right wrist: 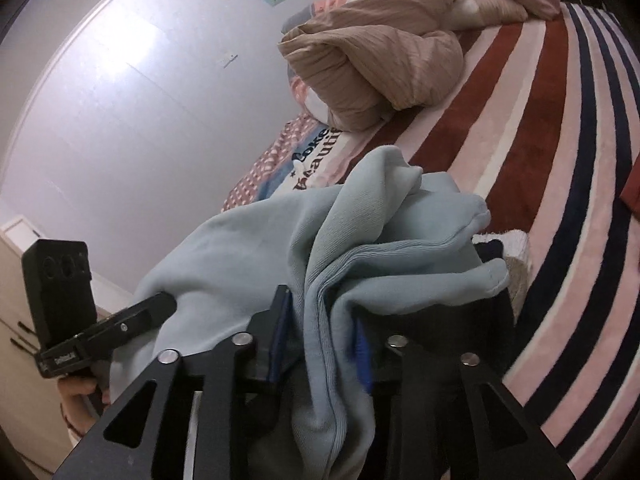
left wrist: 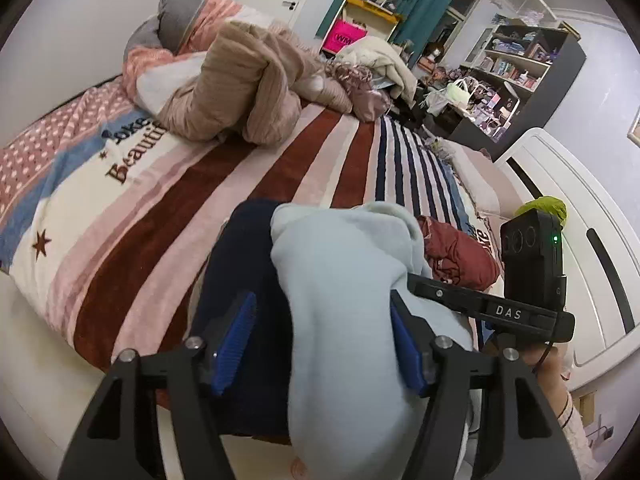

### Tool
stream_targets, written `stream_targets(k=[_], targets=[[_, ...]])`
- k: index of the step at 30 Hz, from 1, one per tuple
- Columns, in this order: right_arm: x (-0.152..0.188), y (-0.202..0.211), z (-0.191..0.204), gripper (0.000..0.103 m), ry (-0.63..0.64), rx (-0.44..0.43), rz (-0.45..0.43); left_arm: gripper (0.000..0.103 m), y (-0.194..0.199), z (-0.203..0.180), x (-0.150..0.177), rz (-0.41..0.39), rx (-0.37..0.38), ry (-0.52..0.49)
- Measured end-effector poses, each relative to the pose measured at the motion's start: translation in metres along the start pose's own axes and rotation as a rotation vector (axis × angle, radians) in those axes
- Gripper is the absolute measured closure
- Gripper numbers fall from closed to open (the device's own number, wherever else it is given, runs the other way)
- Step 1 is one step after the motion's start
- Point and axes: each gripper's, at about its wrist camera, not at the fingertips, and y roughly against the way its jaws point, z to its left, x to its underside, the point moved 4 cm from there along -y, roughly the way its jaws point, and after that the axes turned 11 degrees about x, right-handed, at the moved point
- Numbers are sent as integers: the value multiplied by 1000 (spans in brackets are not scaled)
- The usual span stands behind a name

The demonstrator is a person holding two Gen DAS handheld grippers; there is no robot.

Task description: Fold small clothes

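A light blue garment [left wrist: 344, 280] hangs bunched above the striped bed [left wrist: 168, 216]. My left gripper [left wrist: 324, 336] has wide-spread jaws with the cloth draped between its blue pads [left wrist: 236, 336], touching the right pad only. My right gripper [right wrist: 320, 340] has its jaws closed in on a ribbed fold of the same light blue garment [right wrist: 320, 240]. A dark navy garment [left wrist: 240, 264] lies on the bed under the blue one. The other gripper's body shows in each view [left wrist: 532, 264] [right wrist: 60, 292].
A beige quilt heap [left wrist: 240, 84] and pink pillows lie at the bed's far end. A dark red garment [left wrist: 456, 256] lies at the bed's right side. White wardrobe [left wrist: 580, 240] stands right; cluttered shelves [left wrist: 516, 68] behind.
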Motion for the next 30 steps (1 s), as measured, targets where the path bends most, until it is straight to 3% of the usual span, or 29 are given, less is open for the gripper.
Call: stream_targets(k=[2,7,16,17,20,23,27,30], targets=[[-2,8,-2,60,23,22,-3,41,12,-2,-2,-28,0,-10],[-8,41,-12,51,47,38,-49,39,34,-21,-13,-102,15,-35],[-3,88,-32,50,60,63,-102,37,43,-56,-6,-104,-21,-112],[0,91,-33,50,63,60,-102,36,47,-61,-3,-107,-25,-130],[17,99,-30,48,100,24,-84,18,56,-83,22,-53,3,-257],[39,104,-27,48,158,13,-61,18,62,-93,56,14,-32,-381],[64,110,-28,48,191,-15,-29,18,73,-86,91,33,3,-388],[70,108,-28,48,188,-13,-27,18,68,-65,97,8,-102,-346]])
